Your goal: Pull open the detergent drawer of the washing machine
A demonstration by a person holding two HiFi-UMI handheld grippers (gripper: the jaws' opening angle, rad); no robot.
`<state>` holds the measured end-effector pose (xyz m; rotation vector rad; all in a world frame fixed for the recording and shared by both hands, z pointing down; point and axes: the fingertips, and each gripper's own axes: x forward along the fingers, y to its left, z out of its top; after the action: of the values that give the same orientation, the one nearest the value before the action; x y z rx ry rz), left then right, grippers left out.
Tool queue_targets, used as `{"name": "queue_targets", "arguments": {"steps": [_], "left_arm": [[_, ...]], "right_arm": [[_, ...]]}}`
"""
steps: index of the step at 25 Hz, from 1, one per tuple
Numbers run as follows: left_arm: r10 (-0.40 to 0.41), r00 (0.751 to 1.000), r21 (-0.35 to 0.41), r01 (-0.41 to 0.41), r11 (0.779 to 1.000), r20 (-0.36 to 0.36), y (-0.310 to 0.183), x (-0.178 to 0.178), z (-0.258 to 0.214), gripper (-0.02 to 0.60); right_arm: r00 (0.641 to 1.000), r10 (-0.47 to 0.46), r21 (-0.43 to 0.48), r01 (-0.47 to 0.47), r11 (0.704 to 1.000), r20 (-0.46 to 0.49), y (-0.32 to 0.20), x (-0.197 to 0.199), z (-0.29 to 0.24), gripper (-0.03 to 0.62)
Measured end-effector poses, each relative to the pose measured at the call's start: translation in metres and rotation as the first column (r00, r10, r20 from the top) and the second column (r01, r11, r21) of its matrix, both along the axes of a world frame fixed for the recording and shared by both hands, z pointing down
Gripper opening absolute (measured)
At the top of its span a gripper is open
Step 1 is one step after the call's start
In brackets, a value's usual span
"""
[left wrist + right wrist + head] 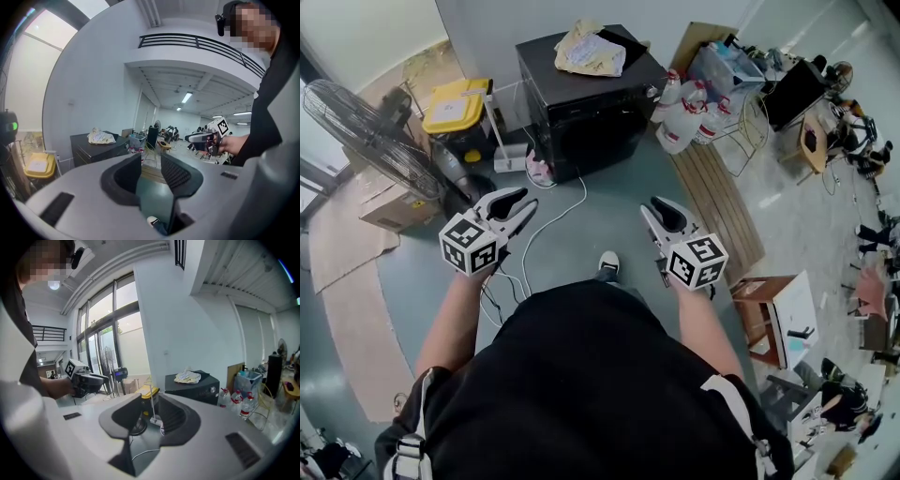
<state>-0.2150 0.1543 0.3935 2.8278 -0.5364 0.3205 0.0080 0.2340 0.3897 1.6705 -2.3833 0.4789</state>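
The black washing machine point(591, 112) stands across the floor, a crumpled cloth point(591, 49) on its top. It also shows in the left gripper view as the black washing machine point(96, 147) and in the right gripper view as the black washing machine point(197, 387). Its detergent drawer cannot be made out at this distance. My left gripper point(523, 199) and right gripper point(661, 208) are held in front of the person's body, well short of the machine. The left gripper point(151, 161) is open with only floor between its jaws. The right gripper point(150, 401) is also open and holds nothing.
A large floor fan point(366, 131) and a yellow-lidded box point(455, 103) stand left of the machine. Water bottles point(684, 117) and a wooden pallet point(722, 202) lie to its right. A white cable point(553, 225) runs over the floor. A small table point(778, 314) is at the right.
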Motion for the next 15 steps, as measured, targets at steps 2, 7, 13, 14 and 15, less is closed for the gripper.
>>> {"name": "queue_targets", "arguments": {"steps": [2,7,13,14,15], "left_arm": [[-0.004,1.0,-0.003,0.004,1.0,0.005,-0.004,0.003,0.004,0.138],[-0.022,1.0,-0.006,0.022,1.0,0.021,-0.016,0.011,0.006,0.138],[-0.044,0.999,-0.009,0.045,0.999,0.031,-0.04,0.028,0.005,0.138],[-0.047,0.998,-0.012,0.047,0.999,0.033,-0.045,0.031,0.007,0.138],[-0.049,0.998,-0.016,0.05,0.999,0.034,-0.049,0.035,0.008,0.138]], "right_arm": [[1.0,-0.001,-0.001,0.001,1.0,0.005,-0.005,0.003,0.004,0.115],[1.0,-0.016,-0.001,0.016,1.0,0.016,-0.022,0.014,0.009,0.117],[0.999,-0.037,-0.004,0.038,0.999,0.031,-0.053,0.033,0.011,0.118],[0.998,-0.044,-0.005,0.044,0.999,0.034,-0.059,0.035,0.012,0.12],[0.998,-0.05,-0.007,0.05,0.999,0.035,-0.065,0.038,0.013,0.12]]}}
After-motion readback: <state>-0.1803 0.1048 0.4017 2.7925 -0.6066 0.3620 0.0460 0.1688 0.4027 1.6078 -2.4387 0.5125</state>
